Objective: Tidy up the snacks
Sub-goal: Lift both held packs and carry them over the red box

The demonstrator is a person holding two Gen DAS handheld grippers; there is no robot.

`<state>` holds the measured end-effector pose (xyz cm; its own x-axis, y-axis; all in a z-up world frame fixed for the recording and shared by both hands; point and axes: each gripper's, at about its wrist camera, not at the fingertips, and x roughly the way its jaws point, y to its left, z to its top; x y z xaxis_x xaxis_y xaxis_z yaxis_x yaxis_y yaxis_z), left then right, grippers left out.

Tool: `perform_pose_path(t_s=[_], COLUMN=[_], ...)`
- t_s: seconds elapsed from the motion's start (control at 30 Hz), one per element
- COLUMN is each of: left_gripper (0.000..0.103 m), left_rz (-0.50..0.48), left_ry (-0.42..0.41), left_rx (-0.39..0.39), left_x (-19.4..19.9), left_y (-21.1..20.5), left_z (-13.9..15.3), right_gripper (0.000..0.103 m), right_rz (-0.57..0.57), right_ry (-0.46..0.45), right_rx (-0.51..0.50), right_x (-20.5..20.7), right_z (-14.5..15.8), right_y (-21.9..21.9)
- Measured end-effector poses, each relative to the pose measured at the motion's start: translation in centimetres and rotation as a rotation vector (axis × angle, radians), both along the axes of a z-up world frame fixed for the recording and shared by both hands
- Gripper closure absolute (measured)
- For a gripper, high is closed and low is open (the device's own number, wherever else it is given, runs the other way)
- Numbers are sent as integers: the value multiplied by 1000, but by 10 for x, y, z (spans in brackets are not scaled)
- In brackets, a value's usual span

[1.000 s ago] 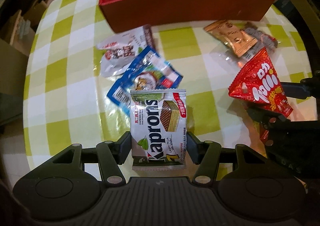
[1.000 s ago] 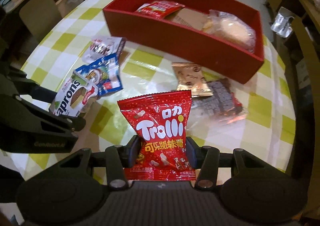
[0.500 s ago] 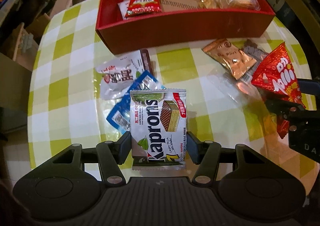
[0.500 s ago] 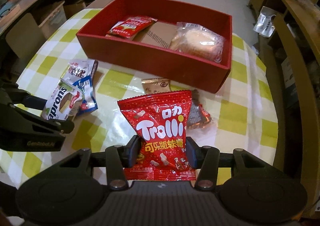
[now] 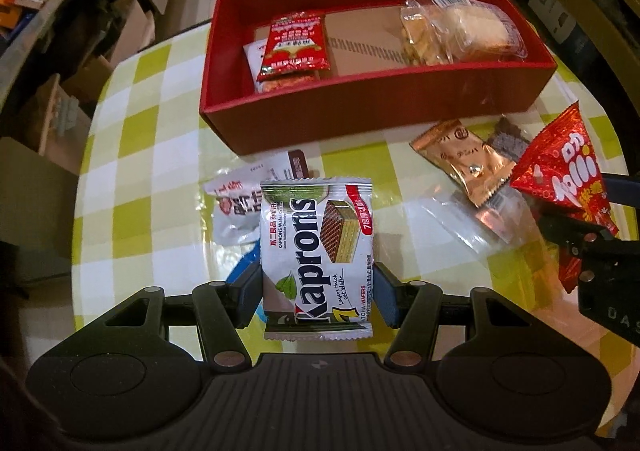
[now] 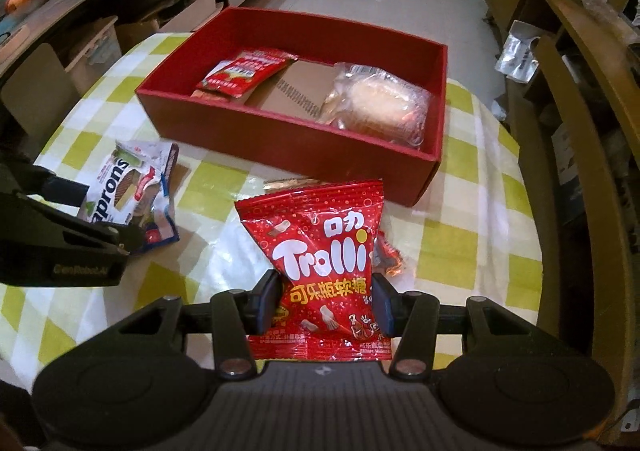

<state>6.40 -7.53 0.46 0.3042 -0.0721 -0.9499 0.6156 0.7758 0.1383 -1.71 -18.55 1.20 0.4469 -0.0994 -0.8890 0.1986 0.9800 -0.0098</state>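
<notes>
My left gripper [image 5: 318,297] is shut on a white Kaprons wafer pack [image 5: 316,251] and holds it above the table, short of the red box [image 5: 372,111]. My right gripper [image 6: 325,301] is shut on a red Trolli gummy bag [image 6: 320,251], also lifted, in front of the red box [image 6: 288,147]. The box holds a red snack packet [image 5: 294,45], a brown notebook [image 5: 360,41] and a clear-wrapped bread [image 5: 460,29]. The Trolli bag also shows in the left wrist view [image 5: 564,171], and the Kaprons pack in the right wrist view [image 6: 120,191].
On the green-checked tablecloth [image 5: 140,211] lie a white packet [image 5: 236,207], a blue packet [image 5: 246,271] under the wafer pack, a copper packet [image 5: 460,161], a dark packet [image 5: 506,139] and a clear wrapper [image 5: 460,223]. Shelves, boxes and wooden furniture surround the round table.
Both grippers have risen and moved toward the red box with their packs; the box interior now shows more fully and the loose packets on the table look farther below.
</notes>
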Motion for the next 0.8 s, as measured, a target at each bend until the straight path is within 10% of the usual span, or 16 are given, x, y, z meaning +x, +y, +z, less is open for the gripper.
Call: perform_pose_path(t_s=[0.8], left_gripper=[38], left_rz=[19], left_ry=[-79], left_rx=[-41], left_x=[28], left_y=[-30], left_z=[21], right_gripper=[48], right_rz=[-74], right_ry=[-95], right_rx=[21], right_x=[29], right_z=[21], right_y=[-29])
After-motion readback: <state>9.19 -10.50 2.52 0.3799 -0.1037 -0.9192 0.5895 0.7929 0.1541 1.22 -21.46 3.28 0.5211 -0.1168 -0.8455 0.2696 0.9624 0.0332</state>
